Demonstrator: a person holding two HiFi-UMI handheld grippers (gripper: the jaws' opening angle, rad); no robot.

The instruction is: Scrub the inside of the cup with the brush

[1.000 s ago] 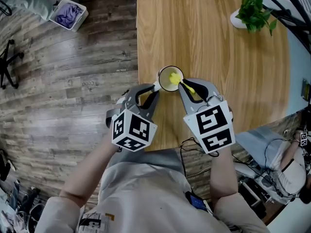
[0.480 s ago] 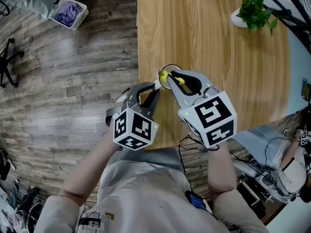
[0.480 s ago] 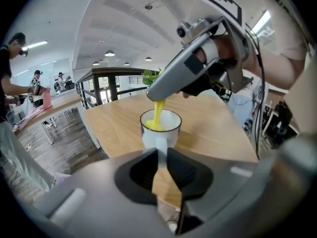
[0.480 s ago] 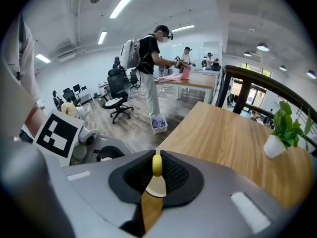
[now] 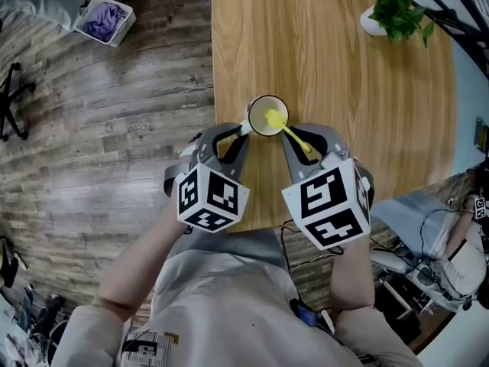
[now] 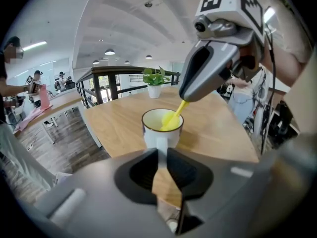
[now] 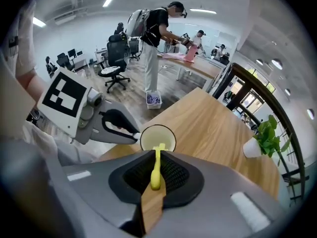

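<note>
A white cup [image 5: 258,107] with a dark rim stands near the left front corner of the wooden table [image 5: 344,75]. My left gripper [image 5: 242,133] is shut on the cup's handle [image 6: 161,144], holding it from the near side. My right gripper [image 5: 306,145] is shut on the stem of a yellow brush [image 5: 291,134], whose head sits inside the cup. In the left gripper view the brush [image 6: 173,119] slants down into the cup [image 6: 148,135] from the right gripper [image 6: 208,68] above. In the right gripper view the brush stem [image 7: 156,170] lies between the jaws, pointing into the cup [image 7: 150,139].
A small potted plant [image 5: 396,14] stands at the table's far right. The table's left edge runs just left of the cup, with wooden floor beyond. A white bin [image 5: 105,20] with purple cloth sits on the floor. People stand at desks in the background [image 7: 156,38].
The right gripper swung forward over the cup half a second ago and has drawn back again, moving the brush head inside the cup. The left gripper and cup have barely moved.
</note>
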